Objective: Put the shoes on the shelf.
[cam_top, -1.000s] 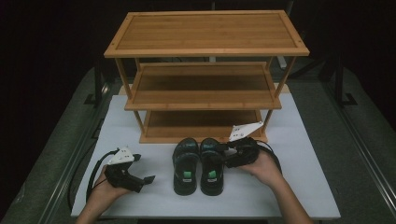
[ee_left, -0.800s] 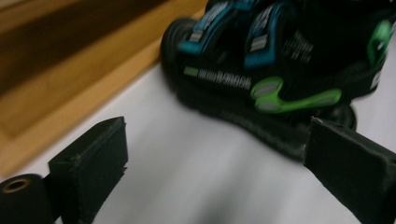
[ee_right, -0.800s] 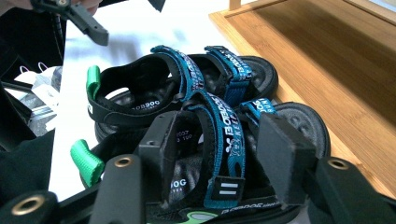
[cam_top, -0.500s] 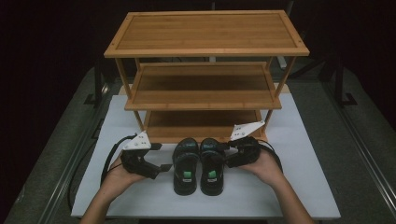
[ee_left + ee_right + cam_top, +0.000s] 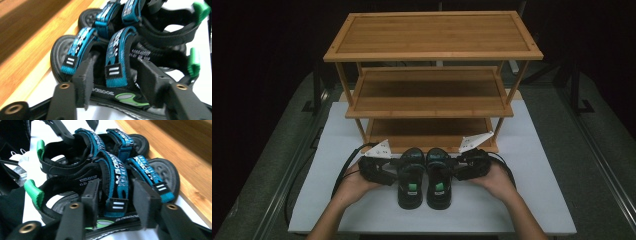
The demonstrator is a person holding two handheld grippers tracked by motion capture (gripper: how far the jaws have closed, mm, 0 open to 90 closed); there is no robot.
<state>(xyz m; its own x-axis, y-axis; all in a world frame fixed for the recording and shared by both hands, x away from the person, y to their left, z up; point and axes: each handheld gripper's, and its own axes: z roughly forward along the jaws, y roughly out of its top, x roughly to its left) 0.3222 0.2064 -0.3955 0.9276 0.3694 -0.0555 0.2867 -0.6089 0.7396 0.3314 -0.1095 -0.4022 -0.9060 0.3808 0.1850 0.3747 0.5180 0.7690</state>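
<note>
- Shoe rack just beyond both grippers: a rushed lift could knock the toes against its bottom shelf.
- Desk under the sandals.
- Left sandal between left gripper jaws, which have just been closing around its blue strap; contact unclear, strap may slip.
- Right sandal likewise at right gripper, jaws just closing, grip unclear.

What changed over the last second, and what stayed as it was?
The left gripper slid in across the table to the left sandal, and its jaws have just been closing around the blue strap. The right gripper stayed at the right sandal, jaws also closing around its strap. Both sandals and the wooden rack kept their places.
</note>
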